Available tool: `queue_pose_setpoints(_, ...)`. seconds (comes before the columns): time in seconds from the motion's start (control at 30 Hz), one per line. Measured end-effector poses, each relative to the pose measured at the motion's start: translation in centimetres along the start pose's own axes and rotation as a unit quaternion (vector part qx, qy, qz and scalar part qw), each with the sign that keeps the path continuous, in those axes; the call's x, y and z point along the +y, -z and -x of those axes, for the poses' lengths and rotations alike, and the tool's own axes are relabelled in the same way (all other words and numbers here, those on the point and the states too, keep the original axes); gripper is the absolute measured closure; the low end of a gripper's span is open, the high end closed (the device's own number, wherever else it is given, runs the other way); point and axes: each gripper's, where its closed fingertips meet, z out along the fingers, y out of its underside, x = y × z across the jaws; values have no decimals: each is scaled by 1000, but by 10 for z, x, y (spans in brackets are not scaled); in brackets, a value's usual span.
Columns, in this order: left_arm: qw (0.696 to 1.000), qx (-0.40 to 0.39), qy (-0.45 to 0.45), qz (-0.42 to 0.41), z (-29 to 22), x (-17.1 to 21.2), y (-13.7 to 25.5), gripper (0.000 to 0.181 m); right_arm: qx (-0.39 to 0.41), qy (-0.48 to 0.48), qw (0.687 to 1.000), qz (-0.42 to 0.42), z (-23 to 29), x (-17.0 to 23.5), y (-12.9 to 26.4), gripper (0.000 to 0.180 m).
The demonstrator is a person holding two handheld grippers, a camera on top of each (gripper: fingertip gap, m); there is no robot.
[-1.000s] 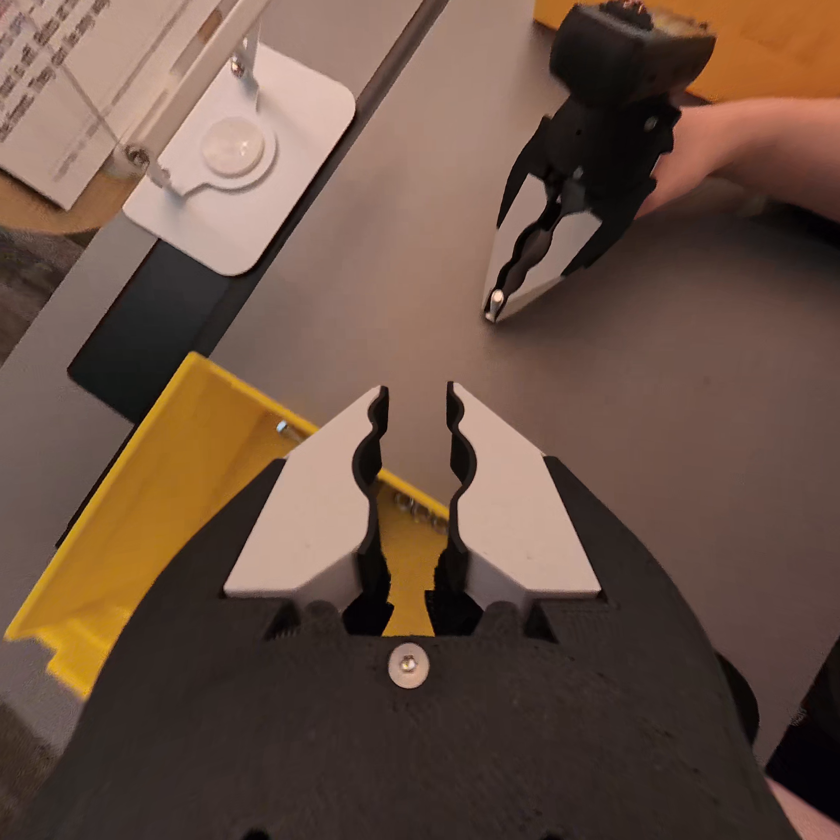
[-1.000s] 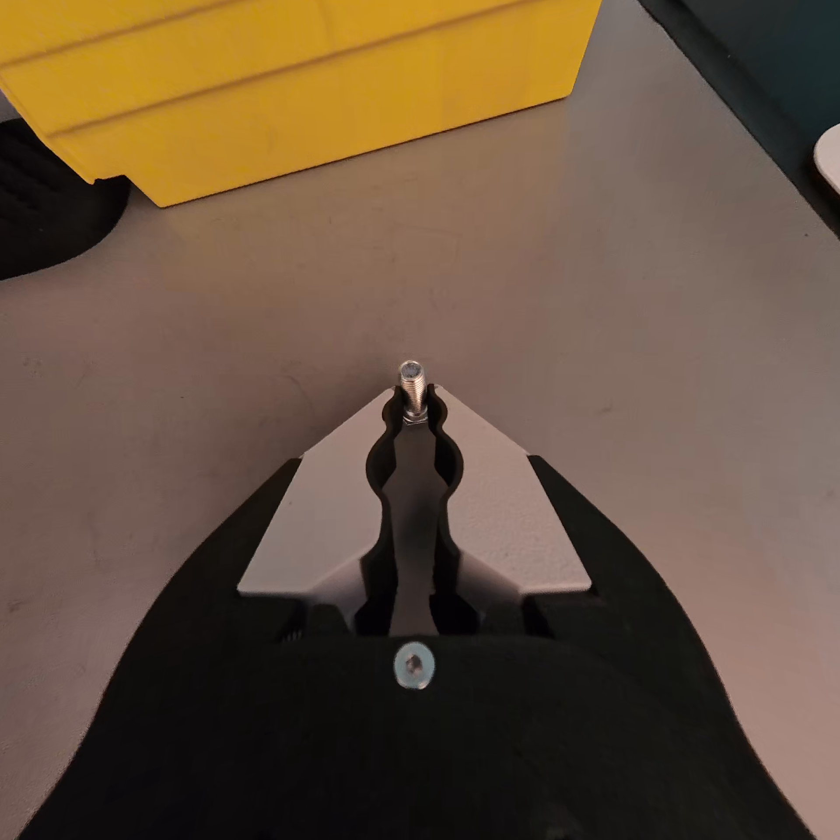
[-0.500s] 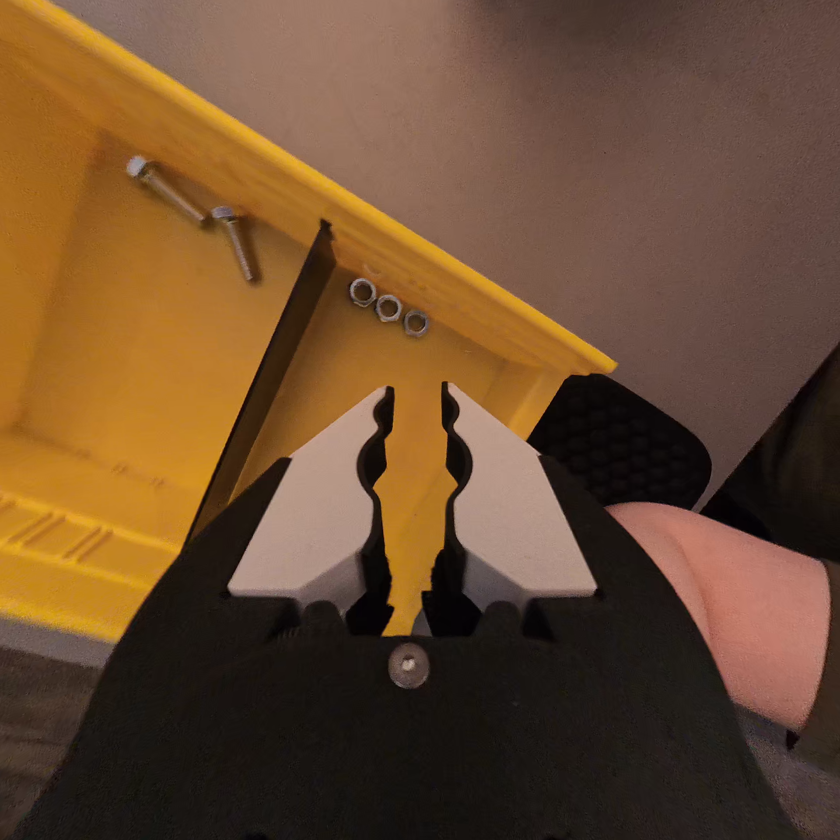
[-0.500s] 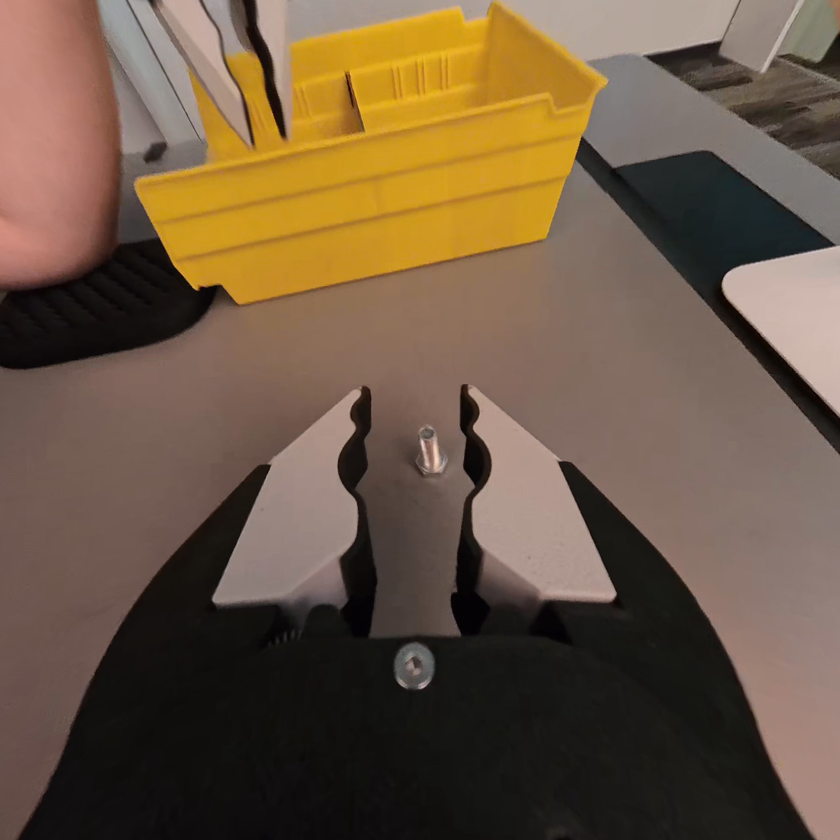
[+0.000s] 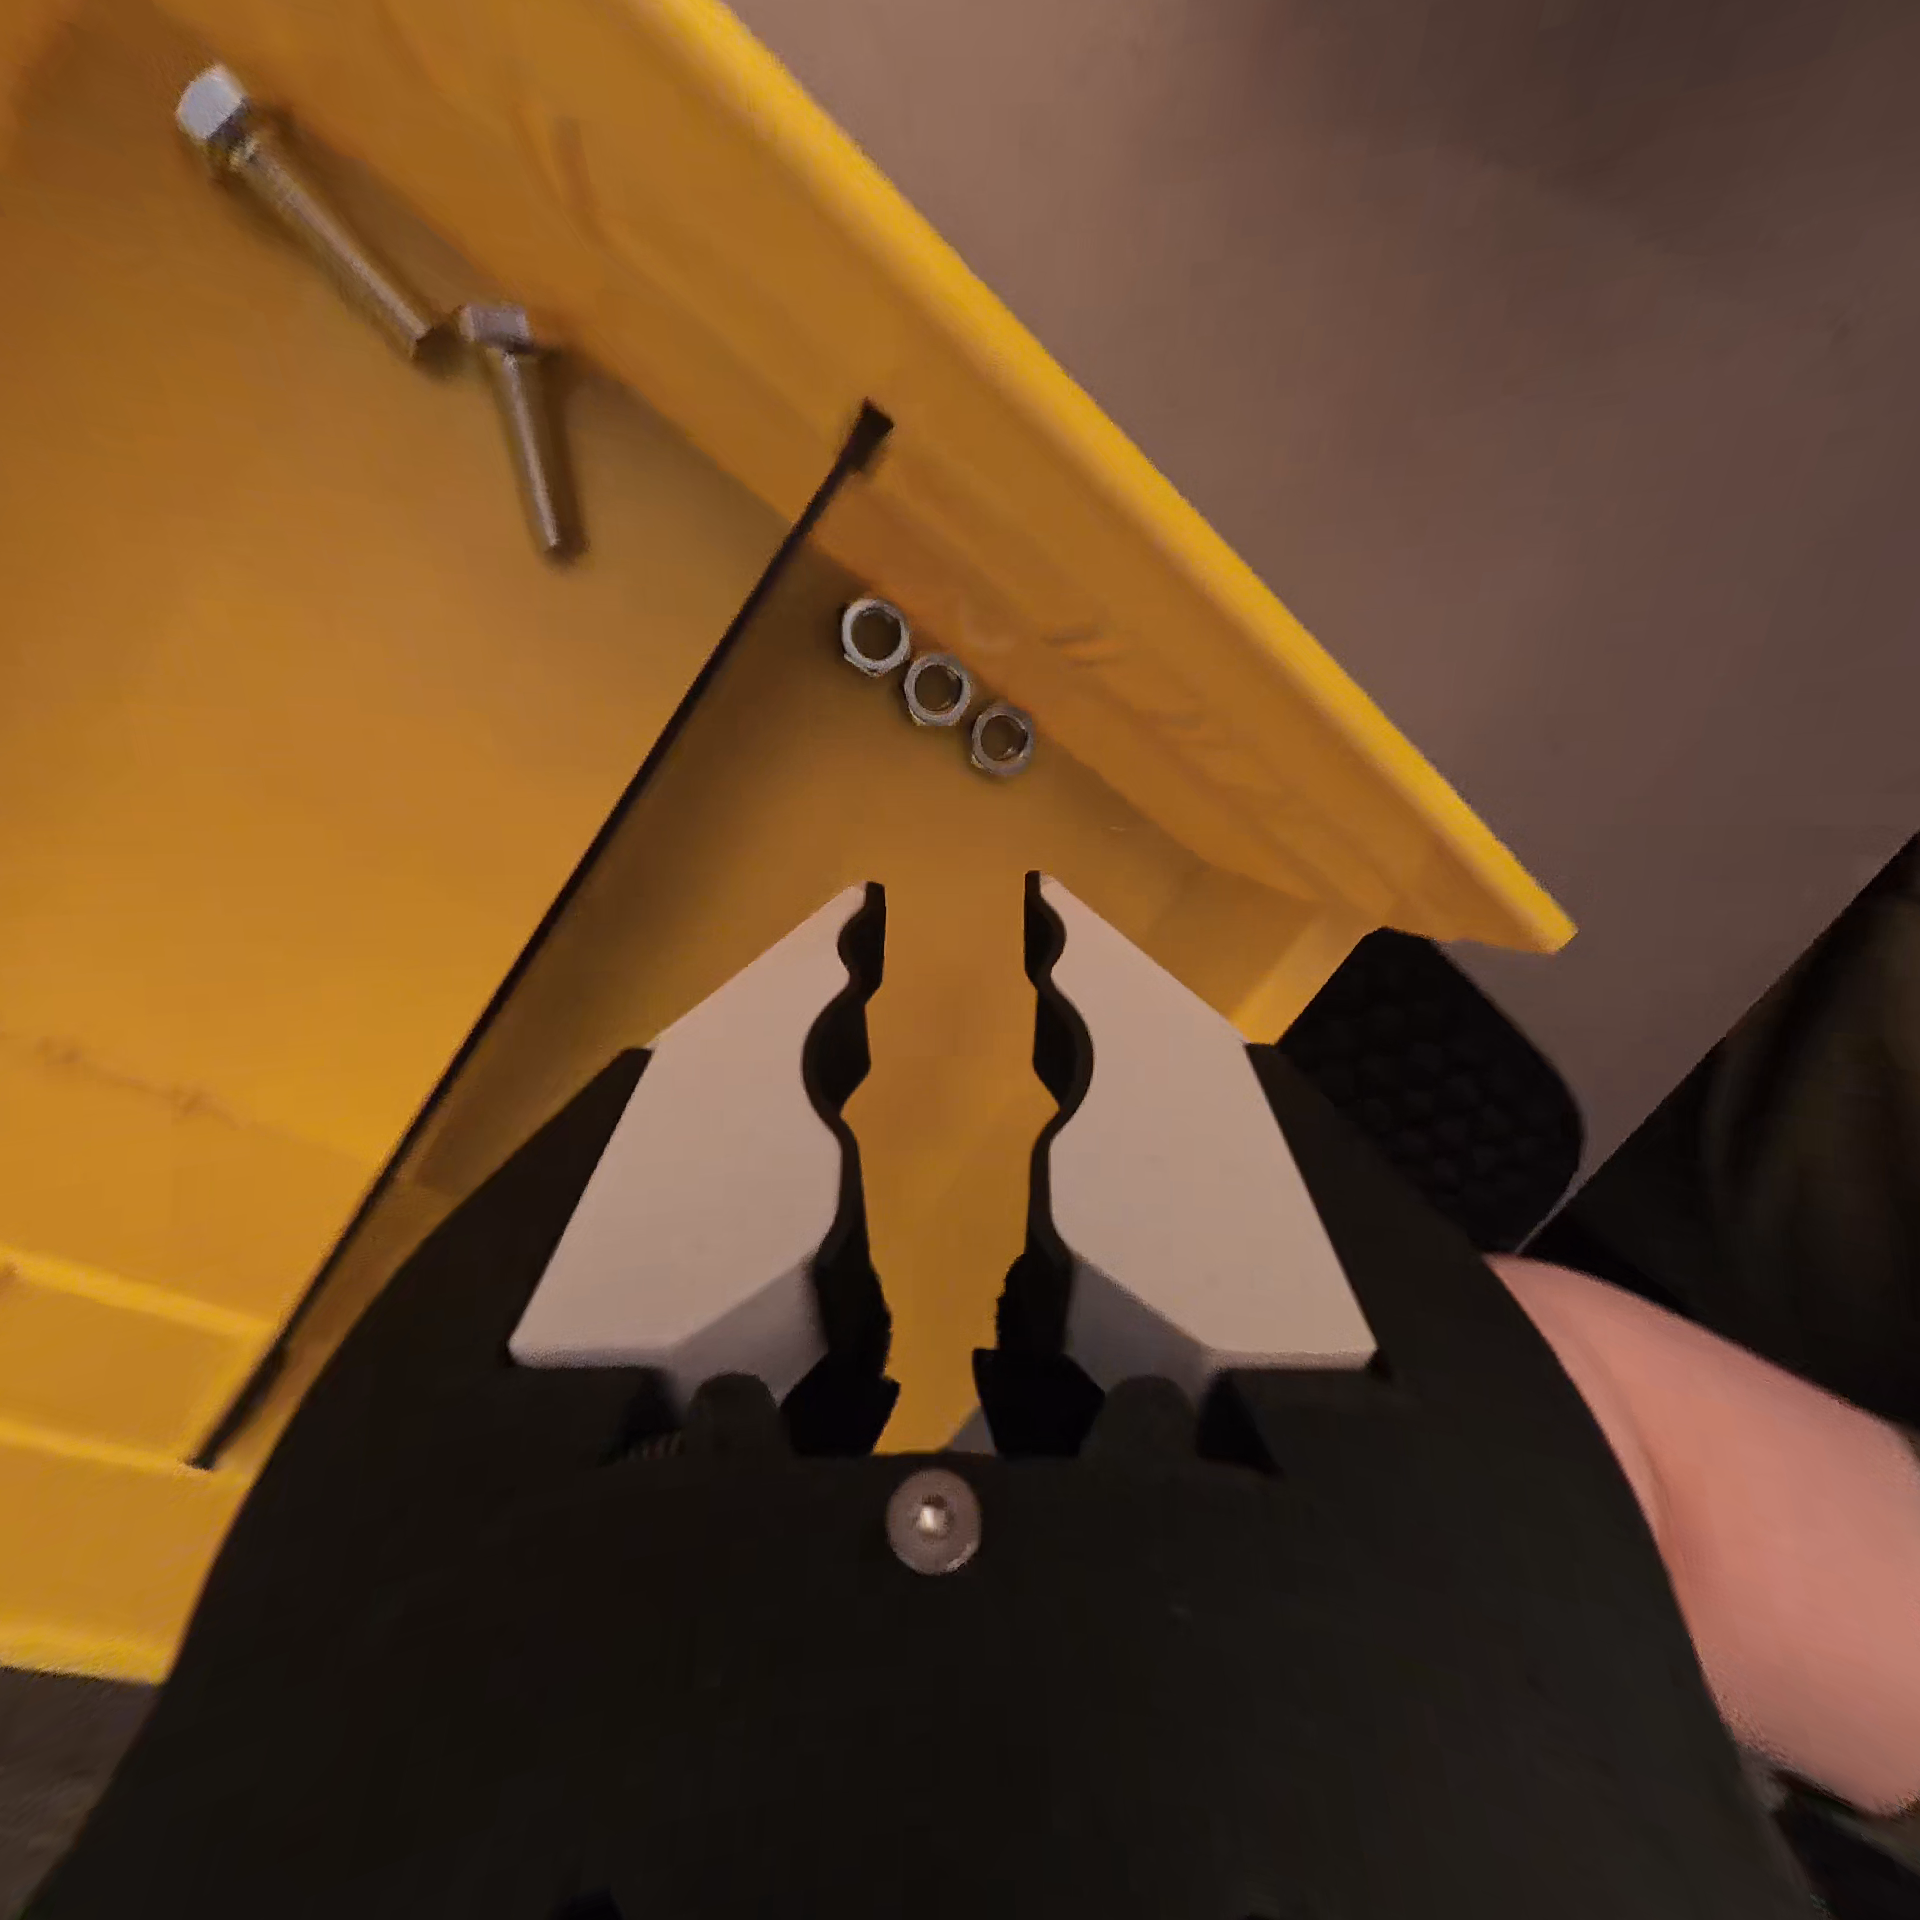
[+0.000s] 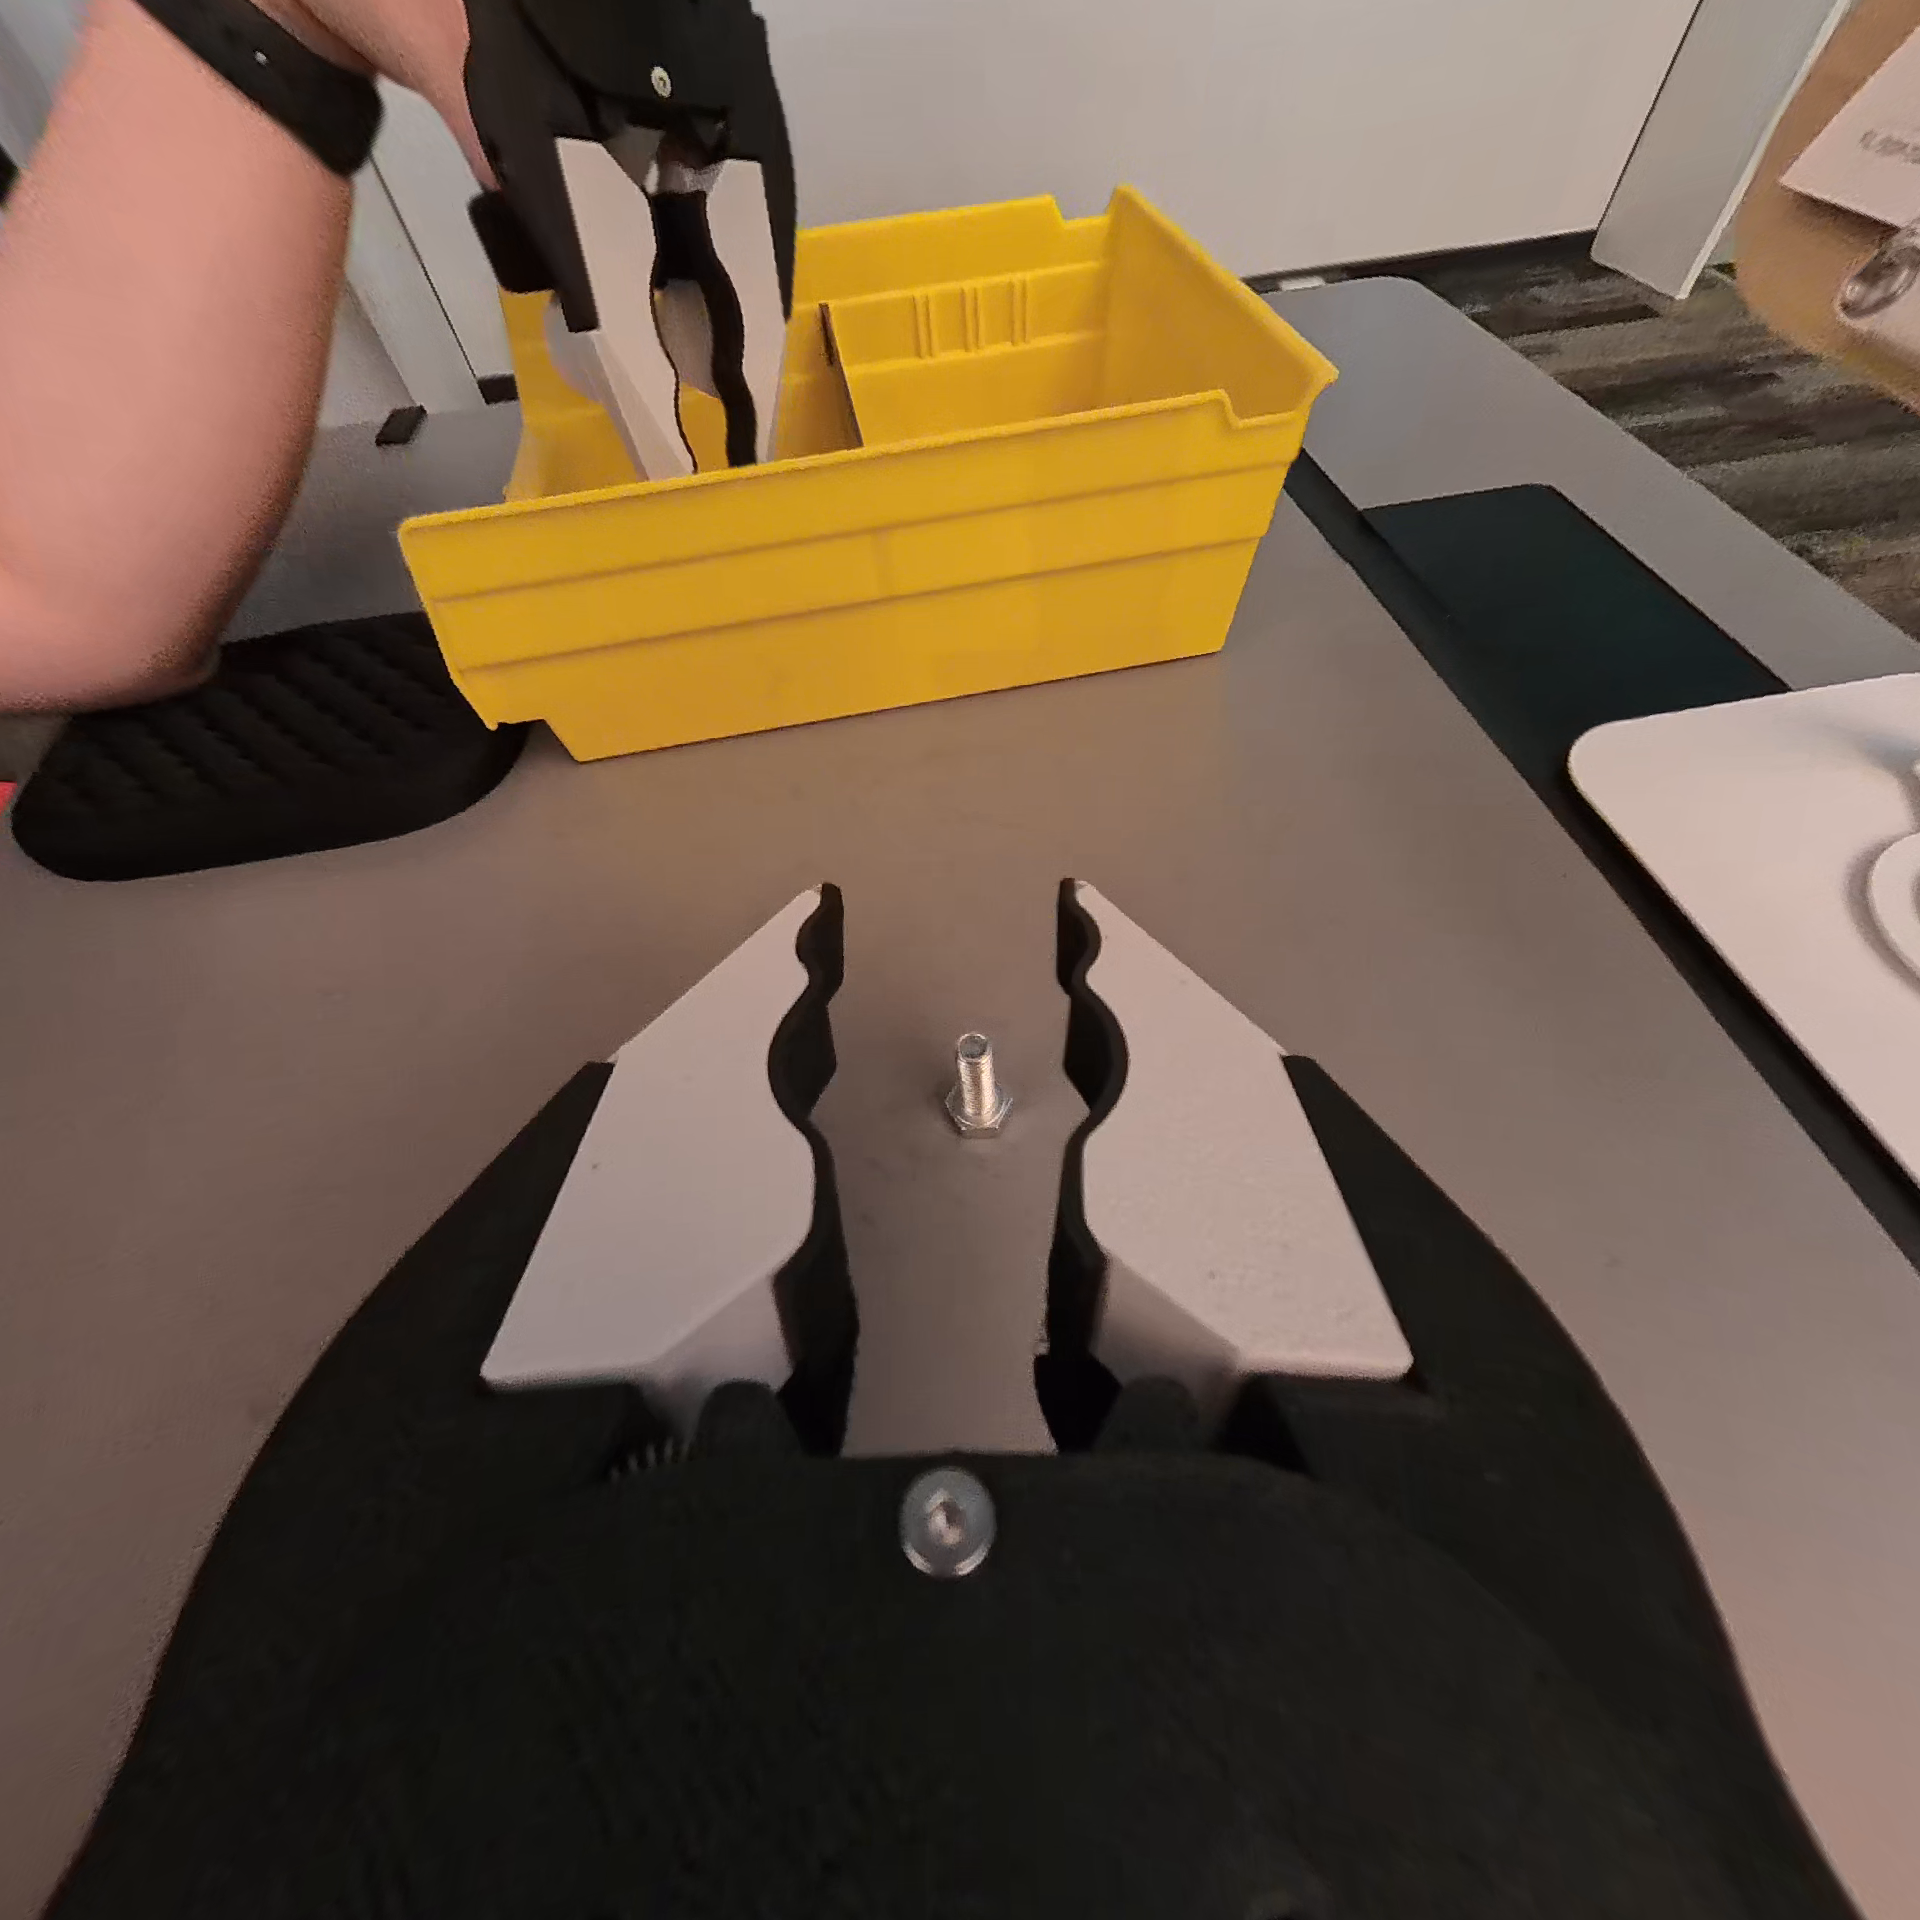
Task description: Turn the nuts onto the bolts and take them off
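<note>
Left wrist view: the left tool hangs over the yellow plastic bin with its jaws partly apart and nothing between them, above the compartment where three small steel hex nuts lie in a row against the wall; across the thin black divider, a long steel hex bolt and a shorter steel hex bolt lie in the neighbouring compartment. Right wrist view: the right tool is wide open and empty just above the grey bench, and a short silver hex bolt stands upright on its head between the fingers, touching neither. Farther off, the left tool dips into the bin beside a black textured pad.
</note>
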Motion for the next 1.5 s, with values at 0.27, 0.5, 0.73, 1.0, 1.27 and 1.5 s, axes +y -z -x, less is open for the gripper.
queue_pose_setpoints(0.27,984,-59,159,-56,-1,-8,-13,153,7,18,1000,-22,2,-19,12,138)
queue_pose_setpoints(0.5,968,-108,220,-57,5,2,-33,148,20,23,999,-39,0,-31,26,138)
queue_pose_setpoints(0.73,965,-87,239,-60,2,0,-47,148,28,25,999,-39,-3,-32,32,137)
queue_pose_setpoints(1.0,966,-117,221,-61,8,-4,-51,157,32,34,998,-29,-3,-31,34,138)
queue_pose_setpoints(1.27,967,-115,226,-37,5,6,-52,177,37,39,998,-32,-4,-33,38,138)
queue_pose_setpoints(1.5,959,-82,266,-55,6,14,-45,178,42,48,998,-30,-3,-36,39,138)
